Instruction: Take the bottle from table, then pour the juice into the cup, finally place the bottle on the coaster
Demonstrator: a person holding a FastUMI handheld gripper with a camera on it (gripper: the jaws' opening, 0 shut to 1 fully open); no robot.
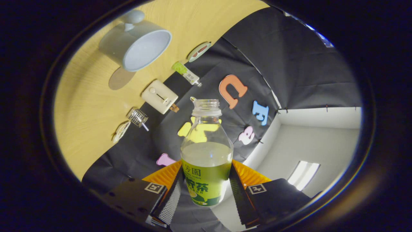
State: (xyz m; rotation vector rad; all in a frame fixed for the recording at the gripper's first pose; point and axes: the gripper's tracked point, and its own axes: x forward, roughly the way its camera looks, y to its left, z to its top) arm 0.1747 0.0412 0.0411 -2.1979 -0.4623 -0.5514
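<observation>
My gripper (206, 190) is shut on a clear, uncapped bottle (206, 151) with a green label, both fingers pressing its lower sides. Pale juice fills it to about half. The whole view is rolled, so the wooden table (87, 106) stands off to one side. A white cup (136, 43) with a handle sits on that table, well beyond the bottle's open mouth (206, 103) and off to its side. A small round coaster (199, 51) lies near the table's edge beyond the cup.
Along the table's edge by the black cloth wall lie a small green tube (186, 73), a cream box-shaped device (160, 96), a small wire mesh piece (138, 117) and a flat pale item (121, 132). A white wall and a ceiling light (304, 174) show past the cloth.
</observation>
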